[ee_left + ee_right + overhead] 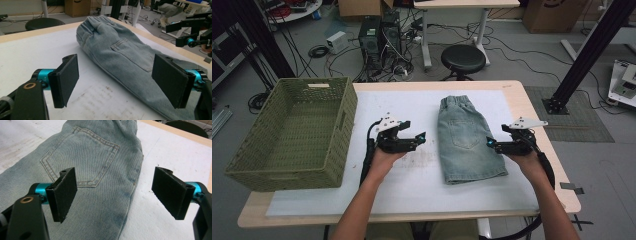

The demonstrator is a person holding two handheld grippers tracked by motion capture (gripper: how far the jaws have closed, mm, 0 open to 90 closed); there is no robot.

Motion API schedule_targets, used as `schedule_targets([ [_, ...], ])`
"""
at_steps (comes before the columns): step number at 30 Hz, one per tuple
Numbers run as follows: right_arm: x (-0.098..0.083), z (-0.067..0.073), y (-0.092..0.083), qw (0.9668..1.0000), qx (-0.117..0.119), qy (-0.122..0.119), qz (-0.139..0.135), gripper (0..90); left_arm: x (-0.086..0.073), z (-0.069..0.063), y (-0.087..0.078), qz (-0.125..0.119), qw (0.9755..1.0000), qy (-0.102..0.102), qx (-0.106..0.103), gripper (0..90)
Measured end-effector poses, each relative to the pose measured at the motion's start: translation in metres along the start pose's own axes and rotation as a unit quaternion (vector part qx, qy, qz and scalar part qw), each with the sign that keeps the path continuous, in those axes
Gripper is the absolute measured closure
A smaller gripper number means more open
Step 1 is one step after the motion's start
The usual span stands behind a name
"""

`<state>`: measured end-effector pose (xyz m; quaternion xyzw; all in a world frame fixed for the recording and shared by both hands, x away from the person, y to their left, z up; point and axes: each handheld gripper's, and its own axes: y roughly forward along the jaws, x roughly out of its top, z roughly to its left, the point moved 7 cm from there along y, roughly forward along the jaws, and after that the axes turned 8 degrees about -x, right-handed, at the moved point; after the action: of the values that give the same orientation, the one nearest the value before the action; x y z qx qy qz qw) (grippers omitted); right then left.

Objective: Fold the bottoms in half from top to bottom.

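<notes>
A pair of light blue denim shorts (467,140) lies folded lengthwise on the white table cover, waistband at the far end, a back pocket facing up. My left gripper (421,138) hovers just left of the shorts (120,53), jaws wide apart with nothing between them. At the shorts' right edge my right gripper (489,144) is open too, its jaws straddling the edge of the shorts (100,167) above the fabric. The right gripper (190,41) also appears far off in the left gripper view.
A green woven basket (337,130) stands empty on the table's left side. The white cover (412,185) spans most of the wooden table (532,107). Beyond the far edge are a black stool (463,58), computer towers and cables on the floor.
</notes>
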<state>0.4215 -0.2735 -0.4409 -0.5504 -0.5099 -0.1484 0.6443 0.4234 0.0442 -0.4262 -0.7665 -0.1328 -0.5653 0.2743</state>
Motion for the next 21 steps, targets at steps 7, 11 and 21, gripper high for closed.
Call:
schedule_targets([
  [7, -0.003, 0.001, -0.001, 1.0, 0.002, 0.002, 0.0, 20.8, -0.005, -0.006, 0.029, 0.031, 0.9995, -0.01, -0.003, 21.8],
  [11, -0.003, 0.001, -0.001, 1.0, 0.001, -0.001, -0.002, 20.8, -0.01, -0.007, 0.046, 0.051, 0.9985, -0.019, 0.001, 21.8],
  [21, -0.005, 0.004, 0.0, 0.9999, 0.001, -0.008, 0.007, 20.8, -0.034, -0.007, 0.076, 0.105, 0.9924, -0.062, 0.008, 22.3],
])
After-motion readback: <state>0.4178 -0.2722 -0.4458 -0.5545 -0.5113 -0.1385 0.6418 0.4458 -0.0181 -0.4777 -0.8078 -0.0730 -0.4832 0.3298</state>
